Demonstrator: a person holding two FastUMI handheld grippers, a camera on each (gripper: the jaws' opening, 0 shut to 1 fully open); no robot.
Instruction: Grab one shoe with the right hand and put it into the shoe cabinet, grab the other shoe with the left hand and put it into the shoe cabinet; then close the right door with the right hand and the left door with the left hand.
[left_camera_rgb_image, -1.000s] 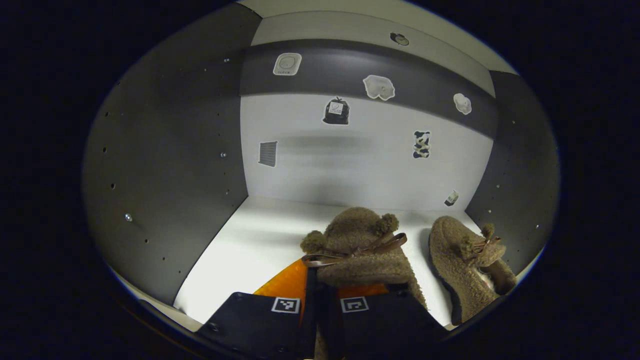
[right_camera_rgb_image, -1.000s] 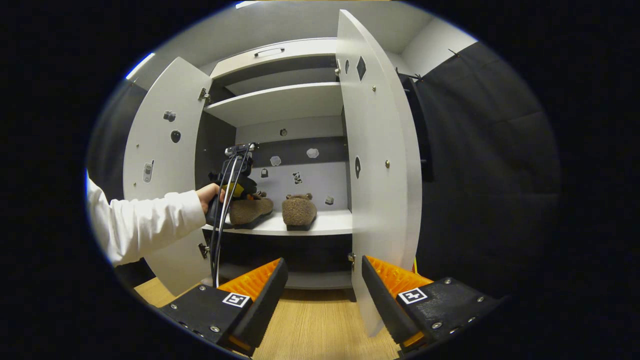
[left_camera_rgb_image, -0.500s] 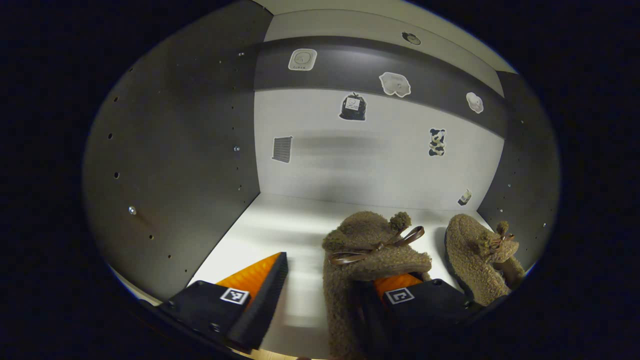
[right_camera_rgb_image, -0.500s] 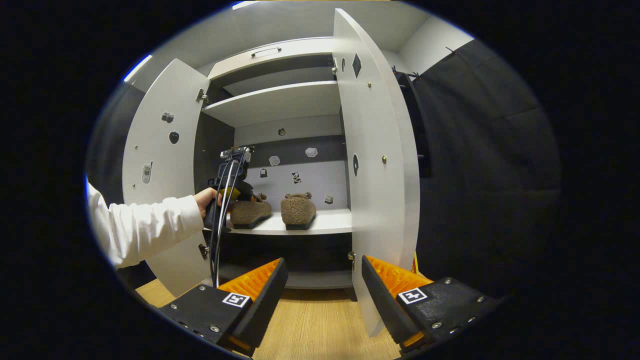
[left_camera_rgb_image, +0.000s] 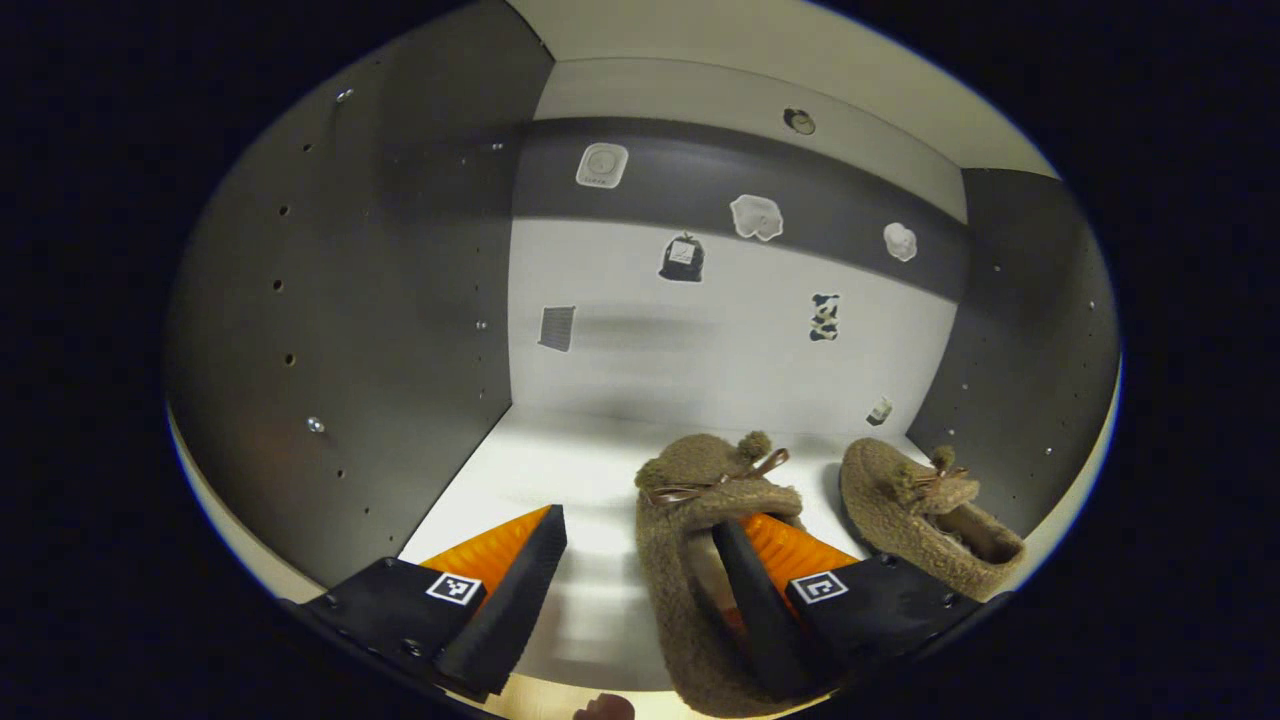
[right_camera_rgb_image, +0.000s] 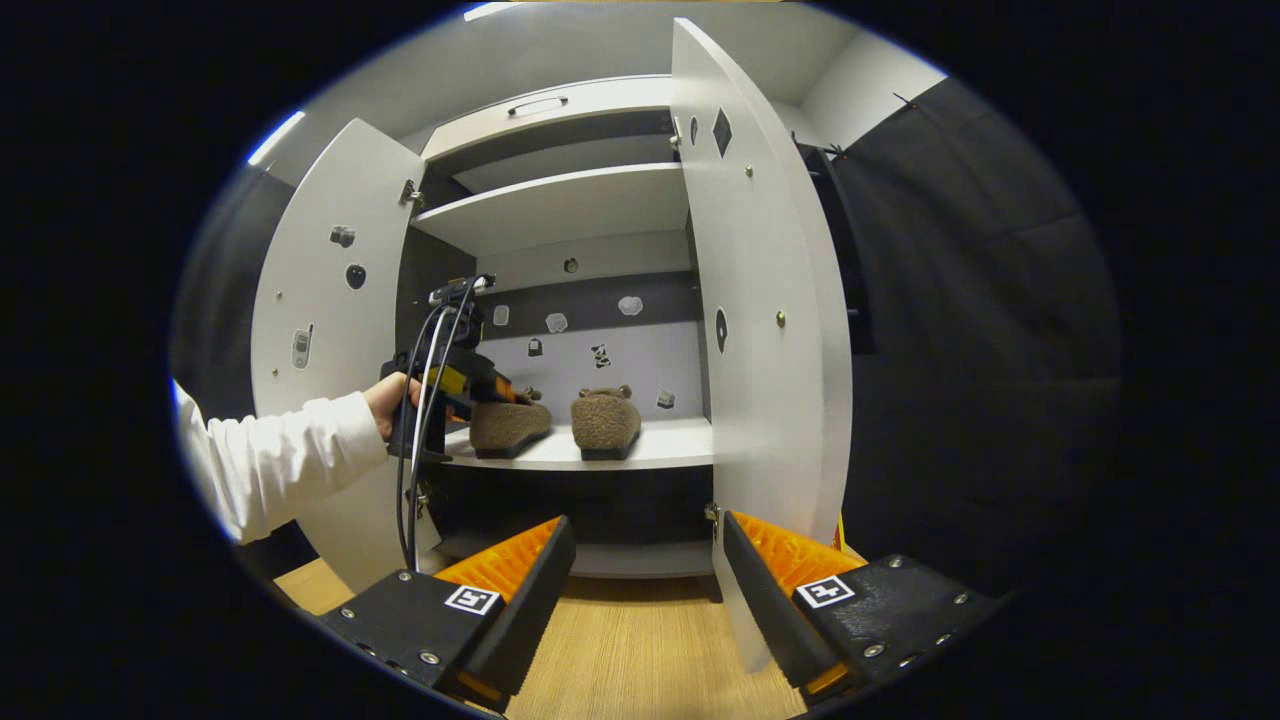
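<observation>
Item: my left gripper (left_camera_rgb_image: 632, 585), jaws wide, one finger (left_camera_rgb_image: 757, 590) inside the opening of the near shoe (left_camera_rgb_image: 690, 540), the other beside it, gripping nothing. Item: second shoe (left_camera_rgb_image: 925, 515), just beside the first; both rest on the shoe cabinet's shelf (left_camera_rgb_image: 520, 470). Item: my right gripper (right_camera_rgb_image: 645, 585), jaws wide, empty, over wooden floor (right_camera_rgb_image: 620, 660) before the right door (right_camera_rgb_image: 765, 330). Left door (right_camera_rgb_image: 320, 300) open too.

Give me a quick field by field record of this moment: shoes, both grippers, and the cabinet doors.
left shoe: on the cabinet shelf, one finger of the left gripper inside its opening
right shoe: on the same shelf, untouched
left gripper: open
right gripper: open, holding nothing, outside the cabinet
left door: open
right door: open
</observation>
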